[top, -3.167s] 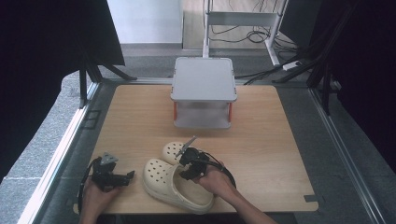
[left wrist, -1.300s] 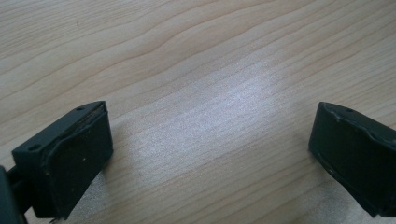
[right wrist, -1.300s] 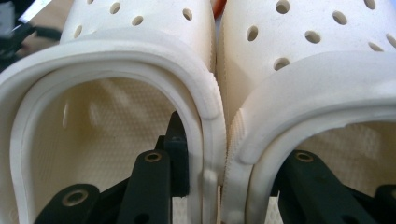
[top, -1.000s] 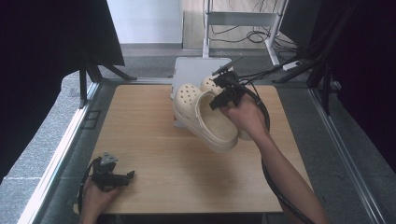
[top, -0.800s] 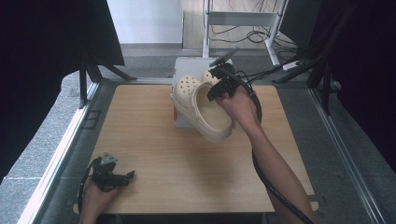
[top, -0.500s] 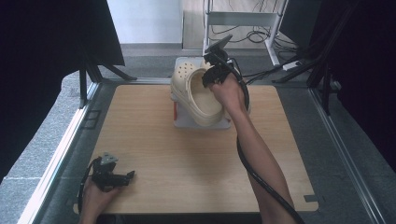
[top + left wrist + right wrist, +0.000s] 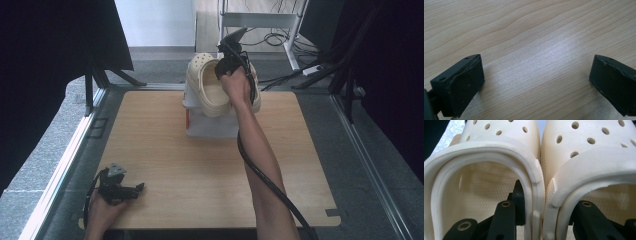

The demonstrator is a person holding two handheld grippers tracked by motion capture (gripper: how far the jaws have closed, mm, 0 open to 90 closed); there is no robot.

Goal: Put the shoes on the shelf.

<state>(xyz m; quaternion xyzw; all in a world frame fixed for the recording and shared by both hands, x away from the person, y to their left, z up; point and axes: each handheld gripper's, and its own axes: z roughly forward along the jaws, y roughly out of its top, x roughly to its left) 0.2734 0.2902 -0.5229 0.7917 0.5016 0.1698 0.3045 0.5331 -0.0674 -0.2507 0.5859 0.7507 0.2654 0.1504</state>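
Pinching both cream clogs (image 7: 212, 92) by their touching inner walls, the right gripper (image 7: 227, 67) holds them just above the white shelf unit (image 7: 210, 125). Thin grip on soft foam: one clog could slip loose and drop beside the shelf. Left gripper (image 7: 122, 189) rests wide, nothing between its jaws.

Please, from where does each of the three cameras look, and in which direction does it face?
High view: above the person's side, facing forward and down on the wooden table; both forearms, the left hand-held gripper and right hand-held gripper show.
Left gripper view: on the left hand-held gripper, facing down on bare wood between its open jaws.
Right gripper view: on the right hand-held gripper, facing the pair of cream clogs; one jaw sits inside each.
Shared: high and right gripper views both show the clogs.
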